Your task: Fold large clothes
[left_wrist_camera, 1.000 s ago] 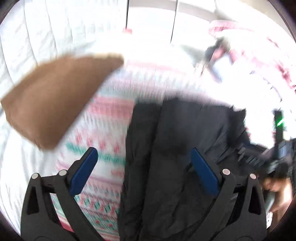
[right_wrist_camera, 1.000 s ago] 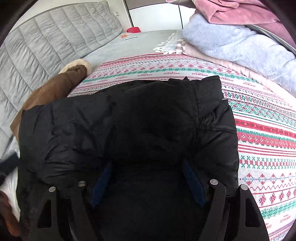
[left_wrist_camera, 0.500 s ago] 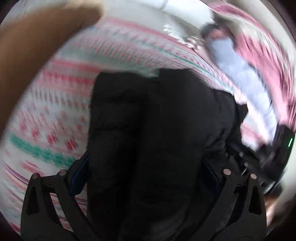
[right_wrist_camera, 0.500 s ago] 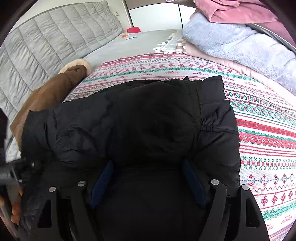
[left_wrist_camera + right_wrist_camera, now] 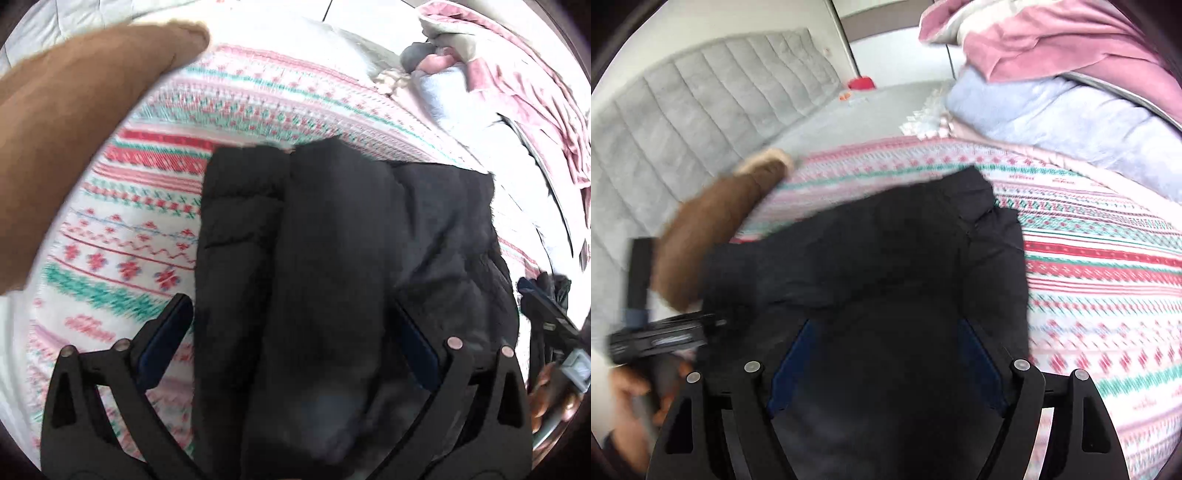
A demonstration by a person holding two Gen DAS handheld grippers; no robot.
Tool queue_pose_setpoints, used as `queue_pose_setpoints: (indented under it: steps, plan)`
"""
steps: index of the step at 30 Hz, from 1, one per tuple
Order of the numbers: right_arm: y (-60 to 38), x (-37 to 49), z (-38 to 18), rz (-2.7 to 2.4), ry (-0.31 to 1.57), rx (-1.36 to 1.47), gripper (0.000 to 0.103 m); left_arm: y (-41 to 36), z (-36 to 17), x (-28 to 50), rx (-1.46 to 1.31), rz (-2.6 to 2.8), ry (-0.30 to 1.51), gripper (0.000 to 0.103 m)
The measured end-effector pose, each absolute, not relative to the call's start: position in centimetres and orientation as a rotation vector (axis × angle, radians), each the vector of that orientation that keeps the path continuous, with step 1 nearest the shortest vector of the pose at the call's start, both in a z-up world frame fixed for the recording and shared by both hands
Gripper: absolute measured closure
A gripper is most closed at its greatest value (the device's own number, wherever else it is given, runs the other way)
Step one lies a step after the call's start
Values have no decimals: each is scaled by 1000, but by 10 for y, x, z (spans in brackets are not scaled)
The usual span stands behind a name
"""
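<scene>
A black padded jacket (image 5: 332,258) lies folded in a long bundle on a red, green and white patterned blanket (image 5: 140,229). My left gripper (image 5: 290,302) is open and points down over the bundle's near end, its fingers straddling the jacket without pressing it. The right gripper (image 5: 886,325) hovers over the same jacket (image 5: 886,251) from the other side. Its jaws are opening, with the dark fabric under and between them but not pinched. Each gripper shows at the edge of the other's view, held by a hand (image 5: 624,387).
A brown coat (image 5: 713,236) with a fleece cuff lies left of the jacket. A pile of pink and pale blue bedding (image 5: 1052,110) fills the back right. A grey quilted headboard (image 5: 683,122) runs along the left, with a small red object (image 5: 862,83) far back.
The left gripper has tilted down and come closer, so the jacket now lies between its fingers. The right gripper has drawn back and up, and its jaws stand slightly wider.
</scene>
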State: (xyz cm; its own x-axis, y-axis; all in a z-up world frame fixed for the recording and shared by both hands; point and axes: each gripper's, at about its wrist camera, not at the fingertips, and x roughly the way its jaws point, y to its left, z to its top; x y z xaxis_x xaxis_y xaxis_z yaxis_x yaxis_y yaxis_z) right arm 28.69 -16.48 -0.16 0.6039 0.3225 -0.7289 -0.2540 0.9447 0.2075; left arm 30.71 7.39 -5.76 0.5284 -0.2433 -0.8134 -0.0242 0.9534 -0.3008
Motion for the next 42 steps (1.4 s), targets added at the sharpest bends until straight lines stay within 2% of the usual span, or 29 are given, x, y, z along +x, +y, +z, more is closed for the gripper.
queue_pose_setpoints:
  steps: [3, 8, 17, 23, 30, 42]
  plan:
    - [-195, 259, 19, 318, 803, 136, 10, 76, -35, 284, -276, -155, 947, 1]
    - [-238, 239, 6, 257, 893, 243, 10, 84, -24, 242, -273, -165, 914, 1]
    - [-288, 196, 2, 297, 951, 489, 10, 94, -46, 191, -258, -187, 955, 1]
    - [-286, 168, -4, 335, 988, 536, 10, 98, -56, 170, -294, -206, 978, 1]
    - [-282, 160, -37, 340, 1077, 530, 10, 94, -53, 155, -348, -289, 956, 1]
    - [-277, 170, -60, 382, 1112, 642, 10, 92, -91, 163, -465, -308, 1050, 1]
